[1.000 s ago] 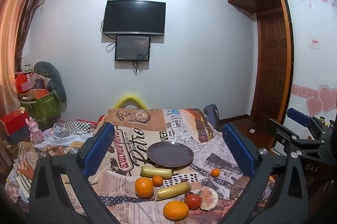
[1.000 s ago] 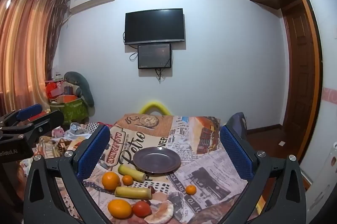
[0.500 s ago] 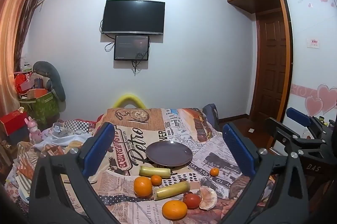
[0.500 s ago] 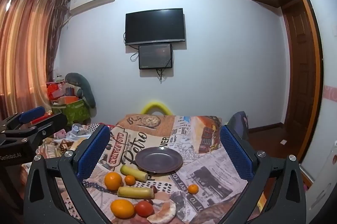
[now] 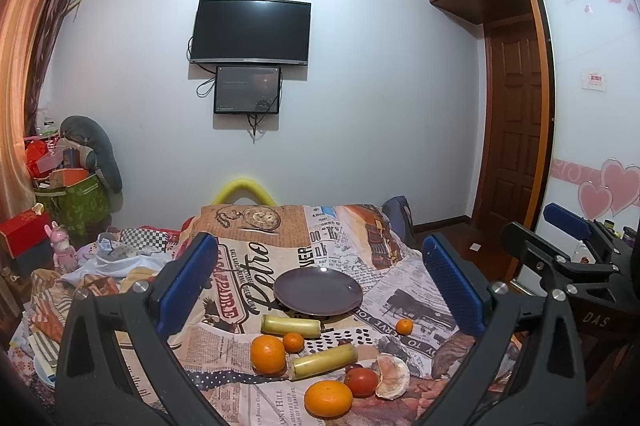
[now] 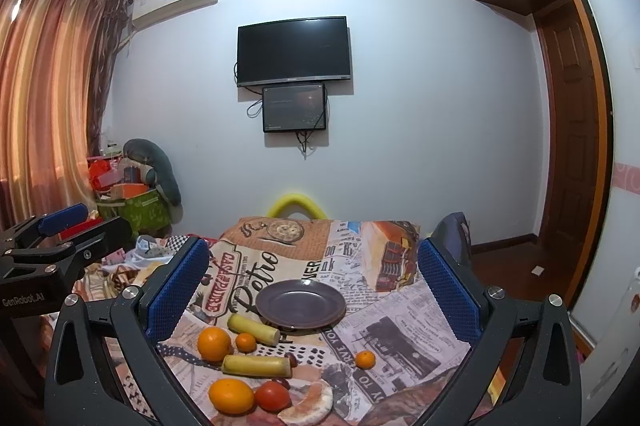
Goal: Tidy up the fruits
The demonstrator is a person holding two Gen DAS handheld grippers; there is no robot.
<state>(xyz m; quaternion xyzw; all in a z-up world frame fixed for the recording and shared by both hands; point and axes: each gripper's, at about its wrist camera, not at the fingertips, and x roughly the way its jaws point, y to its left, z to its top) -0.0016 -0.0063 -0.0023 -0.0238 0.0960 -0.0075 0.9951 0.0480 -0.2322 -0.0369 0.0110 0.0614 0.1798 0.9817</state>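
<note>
A dark purple plate (image 5: 318,291) (image 6: 301,304) lies empty on a table covered with a newspaper-print cloth (image 5: 256,258). In front of it lie two large oranges (image 5: 267,349) (image 5: 328,399), two small mandarins (image 5: 293,342) (image 5: 404,327), two yellow-green stalk pieces (image 5: 290,326) (image 5: 324,360), a tomato (image 5: 361,382) and a peeled pomelo piece (image 5: 393,377). The same fruit shows in the right wrist view, with an orange (image 6: 214,344) and the tomato (image 6: 272,396). My left gripper (image 5: 320,290) is open and empty above the fruit. My right gripper (image 6: 312,294) is open and empty too.
A TV (image 5: 250,32) and a small screen hang on the far wall. Boxes, a green bag (image 5: 74,204) and a grey plush stand at the left by the curtain. A wooden door (image 5: 516,122) is at the right. Loose cloths lie left of the table.
Both grippers have shifted slightly; the scene slides a little in both views. The fruit and plate have not moved.
</note>
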